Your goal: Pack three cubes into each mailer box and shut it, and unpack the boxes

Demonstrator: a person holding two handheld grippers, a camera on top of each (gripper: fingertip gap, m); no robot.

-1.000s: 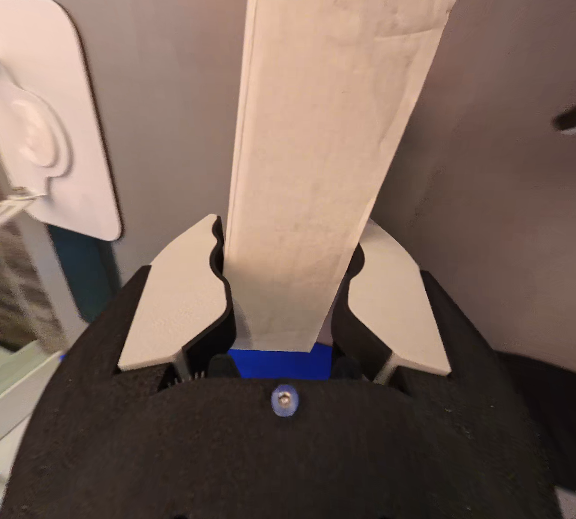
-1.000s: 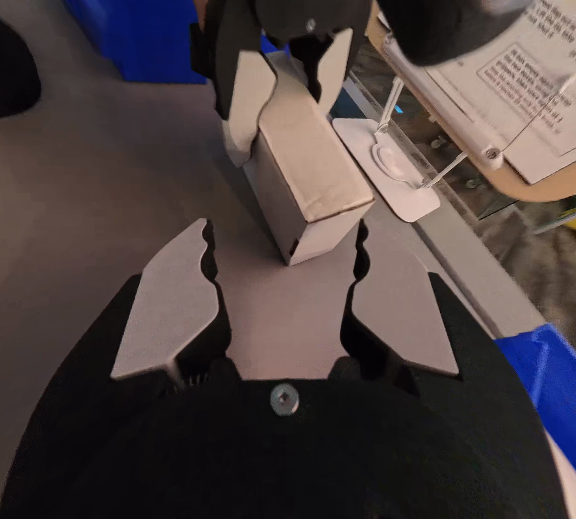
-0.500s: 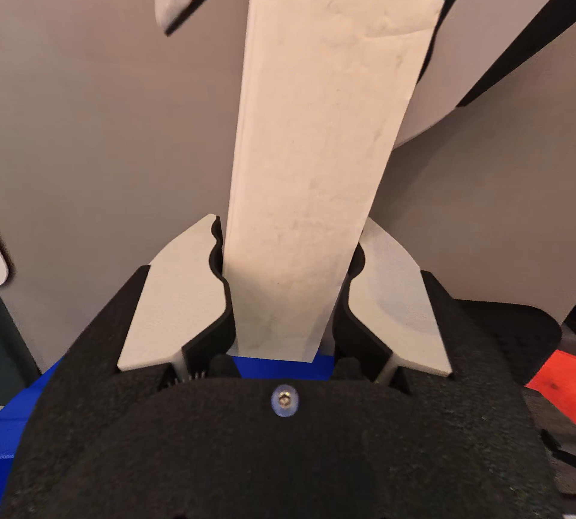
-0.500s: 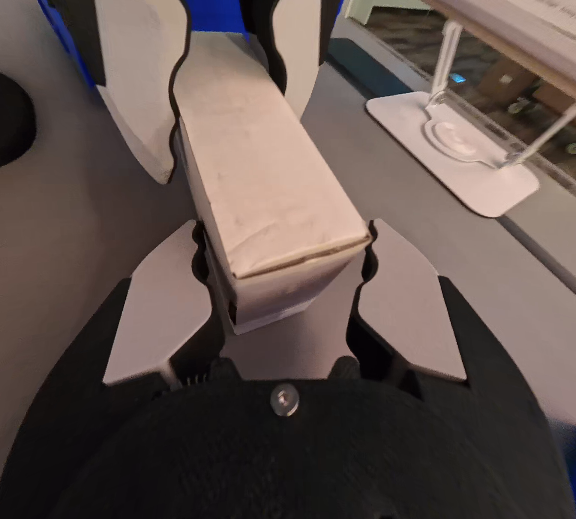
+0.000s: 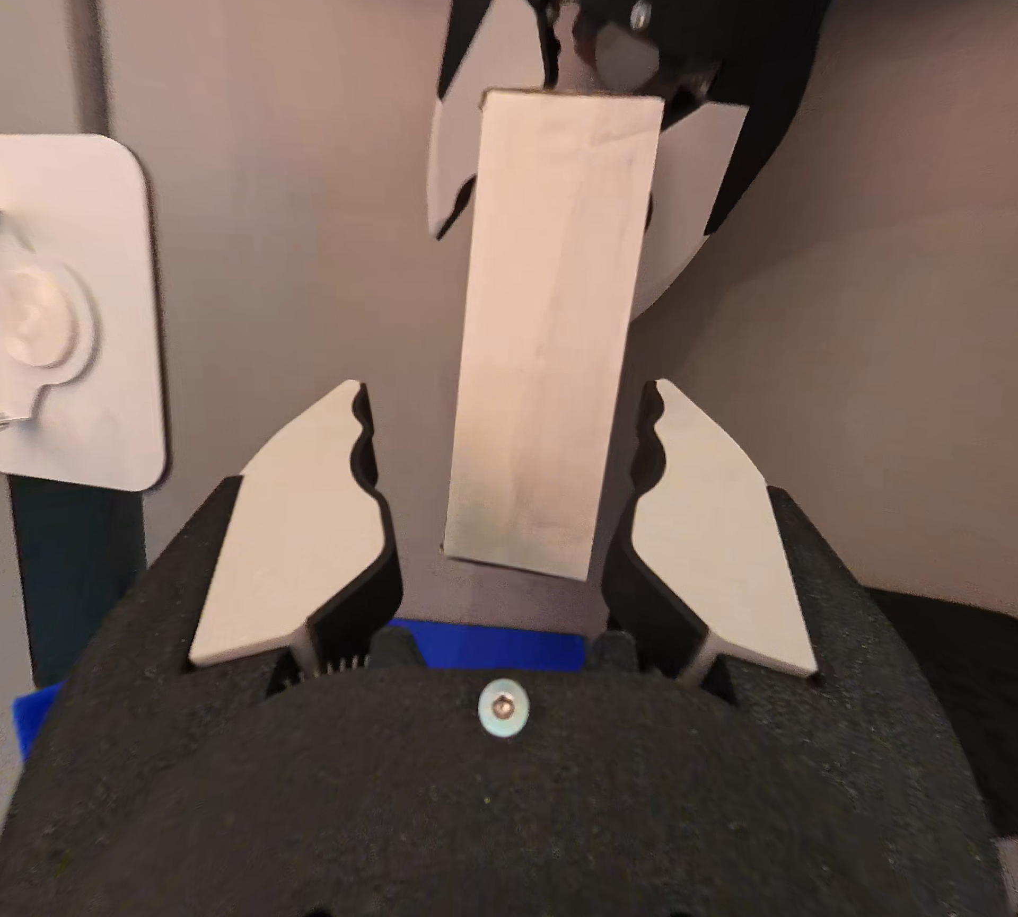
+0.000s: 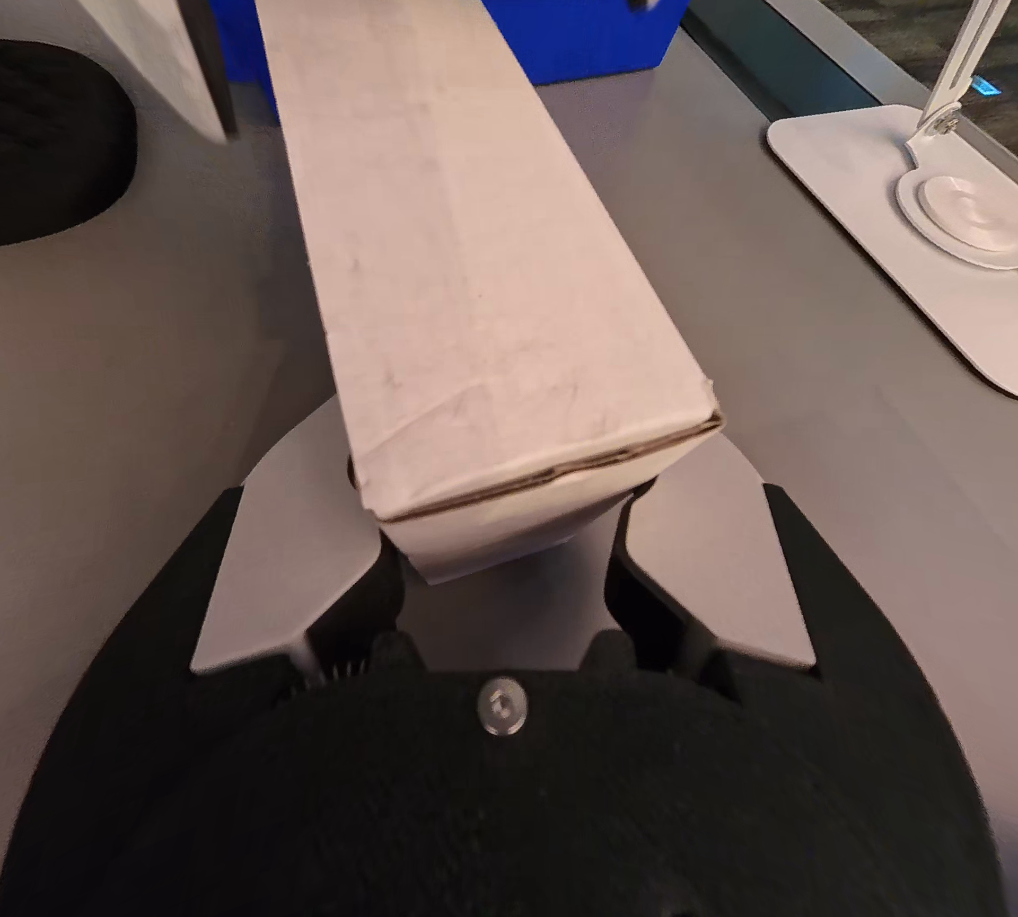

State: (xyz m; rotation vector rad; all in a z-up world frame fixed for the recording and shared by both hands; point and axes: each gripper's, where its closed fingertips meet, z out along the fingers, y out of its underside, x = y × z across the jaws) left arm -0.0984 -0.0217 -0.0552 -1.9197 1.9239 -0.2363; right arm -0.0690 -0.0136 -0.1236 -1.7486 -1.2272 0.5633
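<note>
One shut box (image 6: pixel 468 229), clamped at its near end in right claw (image 6: pixel 504 472), stretching over grey surface (image 6: pixel 137 395) toward blue bin (image 6: pixel 578 9). Left claw (image 5: pixel 507 389) spread wide either side of box, touching nothing. Probably a handover, freeing box for opening.

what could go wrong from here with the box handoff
The right claw appears to hold the white mailer box only by its near end, so the long box could sag or pivot in the grip. The left claw is open, its fingers clear of the box, so nothing backs up that hold. The end flap seam by the right claw shows a thin gap; squeezing there might pop it open.
</note>
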